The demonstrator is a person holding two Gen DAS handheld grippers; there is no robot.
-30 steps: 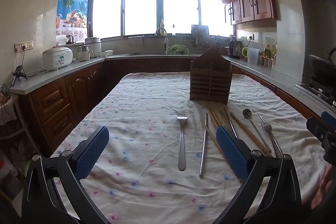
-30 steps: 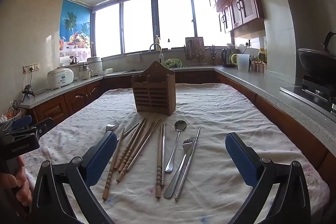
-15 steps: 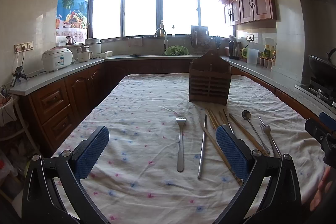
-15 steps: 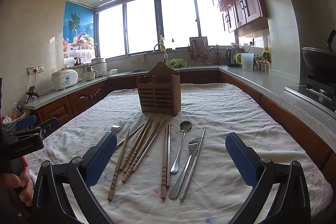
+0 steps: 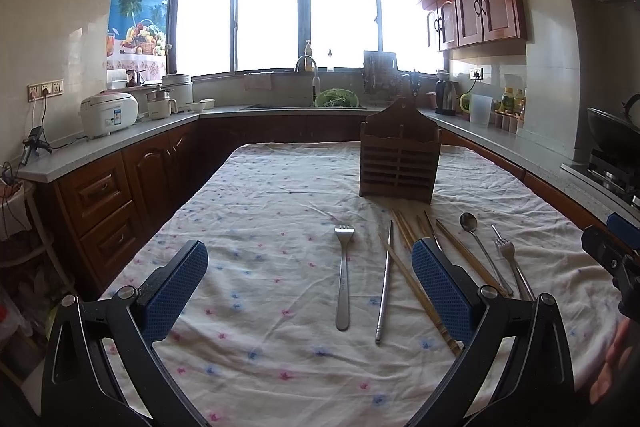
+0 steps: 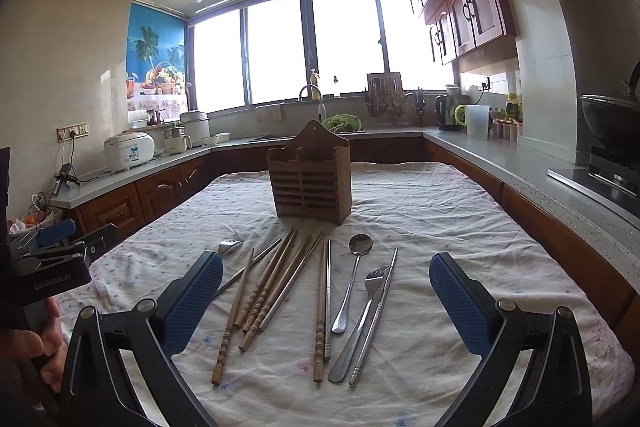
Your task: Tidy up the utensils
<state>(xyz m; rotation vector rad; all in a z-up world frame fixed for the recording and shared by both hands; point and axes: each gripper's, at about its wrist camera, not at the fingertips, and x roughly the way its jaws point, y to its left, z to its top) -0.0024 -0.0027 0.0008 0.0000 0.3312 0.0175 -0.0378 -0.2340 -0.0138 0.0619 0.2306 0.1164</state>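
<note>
Bench [image 6: 460, 195]: island under a white dotted cloth; it carries everything I list here.
Wooden utensil holder [image 6: 310, 183]: upright, far middle of the bench, slatted front toward me. I see nothing standing in it, so I judge the sorting not yet begun.
Wooden chopsticks [image 6: 262, 291]: loose fan in front of the holder, tips toward it, some crossing; one more pair [image 6: 320, 311] lies straighter, just to their right.
Metal chopsticks [image 6: 376, 311]: one lies against the right-hand fork; others mix in with the wooden ones.
Forks: one [image 5: 343, 275] alone at the left of the spread, one [image 6: 366, 307] at the right, beside the spoon.
Spoon [image 6: 354, 275]: bowl toward the holder, handle toward me.
Step in hand: approach, nothing picked.
Next move: I would bring one claw down over a single handle, close, then stand the piece in a holder slot; the crossed sticks call for care.
Left claw [image 5: 310, 291]: spread wide, empty, level above the near cloth, the lone fork between its fingers' line.
Right claw [image 6: 326, 307]: spread wide, empty, hovering over the handle ends.
</note>
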